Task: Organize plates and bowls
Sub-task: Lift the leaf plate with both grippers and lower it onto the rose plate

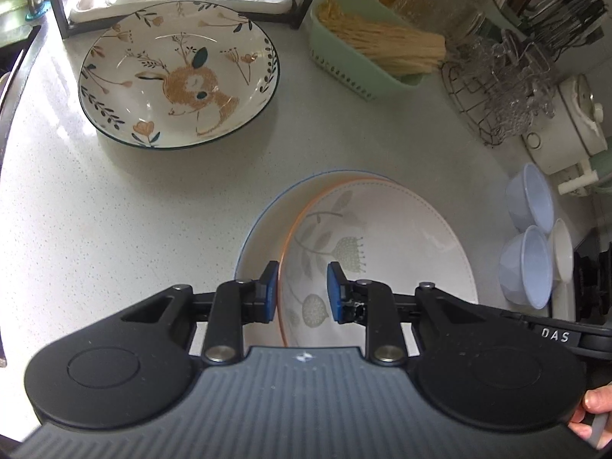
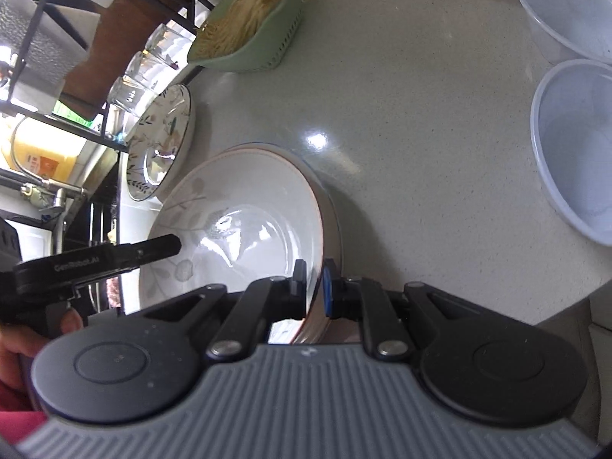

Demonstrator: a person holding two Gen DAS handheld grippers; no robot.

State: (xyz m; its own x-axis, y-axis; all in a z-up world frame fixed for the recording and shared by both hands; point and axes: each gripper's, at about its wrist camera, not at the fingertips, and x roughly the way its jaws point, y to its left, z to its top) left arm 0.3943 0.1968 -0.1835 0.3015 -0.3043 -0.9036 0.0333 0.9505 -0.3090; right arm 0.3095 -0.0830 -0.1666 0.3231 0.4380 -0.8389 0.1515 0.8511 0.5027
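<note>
The right tool [image 2: 314, 290] is clamped on the near rim of the orange-rimmed plate [image 2: 244, 222], one pad inside the rim and one outside, with almost no gap between them. That plate, printed with pale grey leaves and flowers, sits on top of a blue-rimmed plate [image 1: 260, 222] whose edge peeks out on one side; the pair lies on the speckled pale surface [image 1: 114, 199]. The left tool [image 1: 299, 291] hovers over the opposite side of the same stack with its blue pads set a moderate way apart — the orange rim runs up between them, but neither pad is seen pressing on it. Farther back on the surface, well apart from the stack, sits the rabbit bowl [image 1: 179, 76], a wide dish with a dark rim and flower sprigs, just in front of a black rack [image 1: 302, 4] holding upturned glasses. A green basket [image 1: 359, 61] of pale straw-like sticks stands beside the rack, with a wire basket [image 1: 493, 107] of clear glassware next to it. Two translucent bluish plastic bowls [image 2: 573, 107] lie near the surface's edge.
</note>
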